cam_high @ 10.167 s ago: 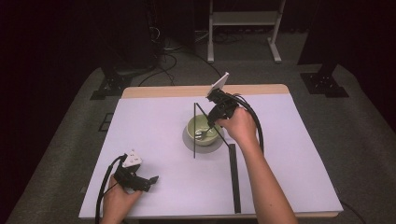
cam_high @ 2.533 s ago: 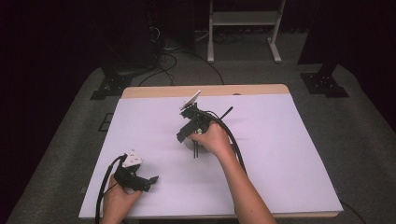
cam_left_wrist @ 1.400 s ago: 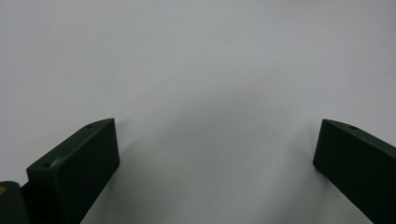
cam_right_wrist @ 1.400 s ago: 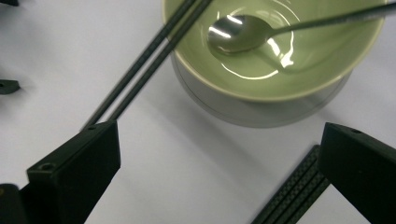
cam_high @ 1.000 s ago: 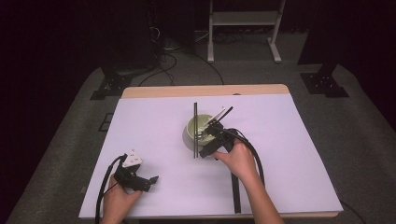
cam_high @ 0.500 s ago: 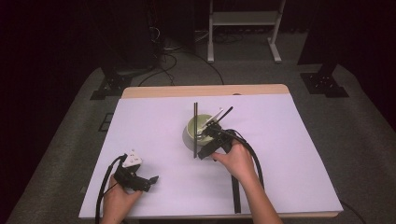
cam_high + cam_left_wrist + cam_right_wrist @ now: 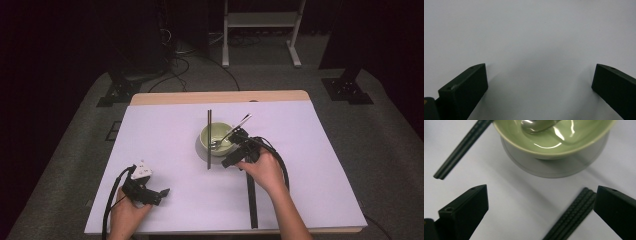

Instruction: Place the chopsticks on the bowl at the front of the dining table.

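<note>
green bowl (image 7: 217, 137) | on grey saucer (image 7: 554, 168) | holds metal fork (image 7: 231, 134)

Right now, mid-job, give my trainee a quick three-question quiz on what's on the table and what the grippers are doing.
1. True or false: the right gripper is clamped on a chopstick.
2. What lies in the green bowl? A) spoon B) knife C) nothing
3. Fill in: the left gripper has its jaws ____ over bare table.

Key: 1 false, its jaws stand apart near the bowl, with the dark chopsticks lying free. 2 A, a metal spoon. 3 open.
</note>
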A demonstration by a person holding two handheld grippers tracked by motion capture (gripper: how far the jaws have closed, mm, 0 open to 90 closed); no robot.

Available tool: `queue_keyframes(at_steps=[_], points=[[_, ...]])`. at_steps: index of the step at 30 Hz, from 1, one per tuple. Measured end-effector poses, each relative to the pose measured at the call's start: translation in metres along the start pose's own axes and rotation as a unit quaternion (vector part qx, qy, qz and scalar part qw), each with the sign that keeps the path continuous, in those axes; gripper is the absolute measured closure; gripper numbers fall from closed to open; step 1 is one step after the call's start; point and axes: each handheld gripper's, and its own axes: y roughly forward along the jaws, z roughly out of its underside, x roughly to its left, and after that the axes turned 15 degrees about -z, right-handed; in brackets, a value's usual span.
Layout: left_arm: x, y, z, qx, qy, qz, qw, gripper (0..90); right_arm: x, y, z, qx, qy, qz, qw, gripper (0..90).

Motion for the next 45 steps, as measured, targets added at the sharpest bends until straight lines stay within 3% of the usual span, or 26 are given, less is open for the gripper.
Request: queue_keyframes(at_steps=[6, 18, 28, 45], points=[[0.000, 0.000, 0.000, 0.000, 0.000, 0.000, 1.0000, 0.0, -0.012, -0.015, 0.012, -0.011, -0.010, 0.011, 0.9998, 0.0], [0.000, 0.000, 0.000, 0.000, 0.001, -0.001, 1.0000, 0.0, -0.035, -0.040, 0.046, -0.063, -0.028, 0.025, 0.9973, 0.0], [-0.001, 0.000, 0.000, -0.001, 0.000, -0.002, 1.0000, 0.0, -0.053, -0.058, 0.077, -0.099, -0.021, 0.038, 0.9941, 0.0], [0.000, 0.000, 0.000, -0.001, 0.002, -0.002, 1.0000, 0.0, -0.067, -0.066, 0.133, -0.148, -0.027, 0.047, 0.9875, 0.0]])
